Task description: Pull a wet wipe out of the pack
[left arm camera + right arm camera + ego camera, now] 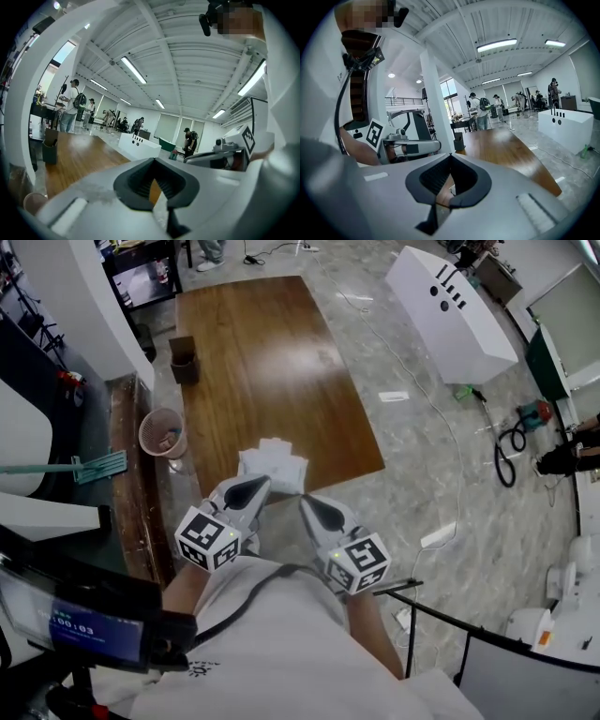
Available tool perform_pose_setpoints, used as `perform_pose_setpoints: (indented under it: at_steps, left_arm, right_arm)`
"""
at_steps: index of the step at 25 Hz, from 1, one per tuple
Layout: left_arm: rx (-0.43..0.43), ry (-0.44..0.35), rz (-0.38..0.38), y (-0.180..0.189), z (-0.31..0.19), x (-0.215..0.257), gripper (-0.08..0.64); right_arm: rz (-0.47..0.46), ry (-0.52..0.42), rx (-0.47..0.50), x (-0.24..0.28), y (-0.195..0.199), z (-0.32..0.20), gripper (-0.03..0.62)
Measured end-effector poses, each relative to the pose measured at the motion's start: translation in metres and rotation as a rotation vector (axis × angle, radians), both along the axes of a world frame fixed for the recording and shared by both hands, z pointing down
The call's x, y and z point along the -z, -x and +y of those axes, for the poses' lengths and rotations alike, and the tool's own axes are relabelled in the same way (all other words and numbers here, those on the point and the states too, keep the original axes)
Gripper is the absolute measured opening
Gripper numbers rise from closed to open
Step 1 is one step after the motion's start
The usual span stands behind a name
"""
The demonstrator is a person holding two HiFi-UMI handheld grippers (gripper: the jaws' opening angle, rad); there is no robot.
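Brown wood fills the middle of what I see: a long table (272, 362) on a grey floor (422, 493). The white pack of wipes (274, 465) lies on the table, about midway along its near edge.

My left gripper (251, 488) hangs at that same near edge, with its tip close to the pack. Its jaws are together, tips touching, with nothing pinched between them. My right gripper (311, 507) is beside it at the near edge, just off the pack's right side. Its jaws are likewise closed and empty. I cannot tell whether either tip touches the pack.

A small dark box (183, 359) stands at the table's far left corner. A pink basket (162, 432) sits on the floor off the table's left side. A white cabinet (450, 310) stands beyond its far right corner.
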State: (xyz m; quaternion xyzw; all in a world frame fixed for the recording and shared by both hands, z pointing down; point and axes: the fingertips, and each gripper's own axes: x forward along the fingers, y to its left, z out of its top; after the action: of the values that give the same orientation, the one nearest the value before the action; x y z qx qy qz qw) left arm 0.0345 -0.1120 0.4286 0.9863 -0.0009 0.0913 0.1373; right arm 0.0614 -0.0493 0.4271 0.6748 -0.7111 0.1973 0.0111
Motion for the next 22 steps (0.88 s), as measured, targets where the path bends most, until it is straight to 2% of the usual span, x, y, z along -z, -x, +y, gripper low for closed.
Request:
perform_pose_setpoints:
  at_steps: [7, 11, 17, 22]
  left_arm:
    - [-0.027, 0.009, 0.003, -0.002, -0.043, -0.01, 0.0]
    - [-0.023, 0.008, 0.002, -0.003, -0.05, -0.011, 0.0]
    - [0.006, -0.001, -0.013, -0.001, -0.052, -0.016, 0.002]
    - [0.098, -0.008, -0.021, 0.002, -0.062, -0.016, 0.002]
  right_arm:
    - [0.044, 0.037, -0.023, -0.006, 0.001, -0.026, 0.008]
    - [0.015, 0.059, -0.014, -0.016, 0.004, -0.029, 0.008]
    - [0.005, 0.057, 0.048, -0.021, 0.002, -0.044, 0.008]
    - [0.0, 0.041, 0.158, -0.023, -0.007, -0.059, 0.008]
